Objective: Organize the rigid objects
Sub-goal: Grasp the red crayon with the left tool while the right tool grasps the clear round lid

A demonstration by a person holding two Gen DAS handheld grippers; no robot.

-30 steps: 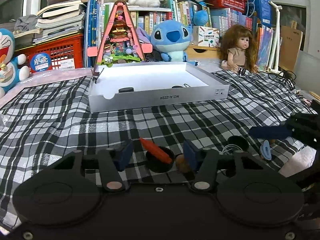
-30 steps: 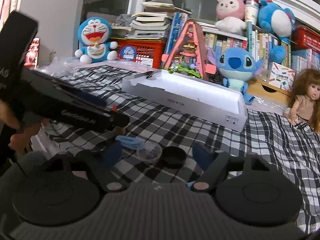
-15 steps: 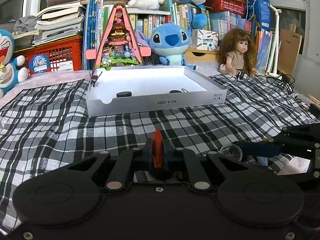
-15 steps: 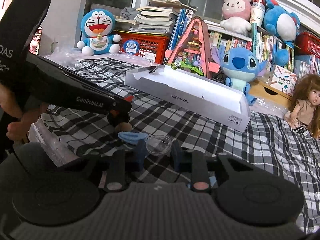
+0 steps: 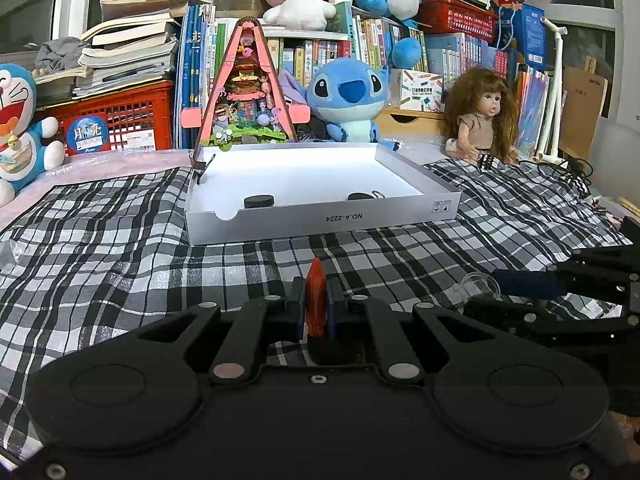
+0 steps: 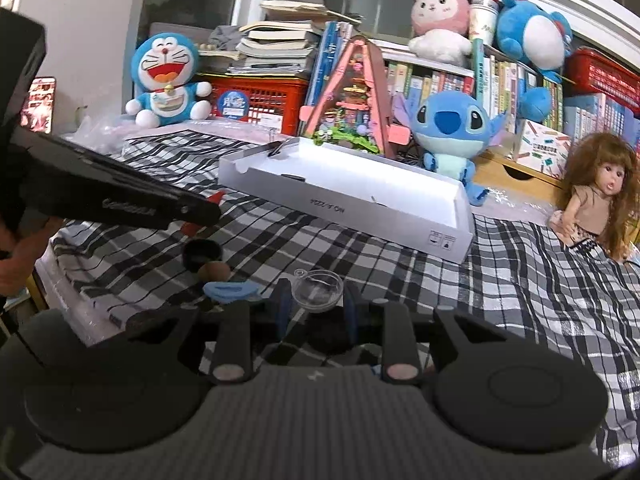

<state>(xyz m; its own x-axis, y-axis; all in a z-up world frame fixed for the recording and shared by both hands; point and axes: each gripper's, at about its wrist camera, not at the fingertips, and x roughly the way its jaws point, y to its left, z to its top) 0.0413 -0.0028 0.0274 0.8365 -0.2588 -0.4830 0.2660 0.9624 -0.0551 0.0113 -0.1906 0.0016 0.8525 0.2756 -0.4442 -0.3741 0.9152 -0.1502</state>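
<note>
Clenched jaws on both sides: the left gripper [image 5: 317,308] pinches a flat red piece [image 5: 316,300] that stands upright between its pads, and the right gripper [image 6: 316,312] grasps a small clear round dish [image 6: 318,290] by its sides. Both are lifted just above the near edge of the checked cloth [image 5: 120,248]. Under the red piece sits a dark round thing [image 5: 332,350], possibly a cap, though it is mostly hidden. Beside the right gripper, near the cloth's near edge, lie a blue clip-like piece [image 6: 230,290], a brown rounded object [image 6: 216,270] and a black round cap [image 6: 202,252]. Farther back, toward the cloth's far edge, rests a white shallow box [image 5: 320,220] with a black disc [image 5: 259,201] and another dark item [image 5: 360,196] by its front wall. Behind it stand a blue plush [image 5: 348,100] and a doll [image 5: 480,120].
</note>
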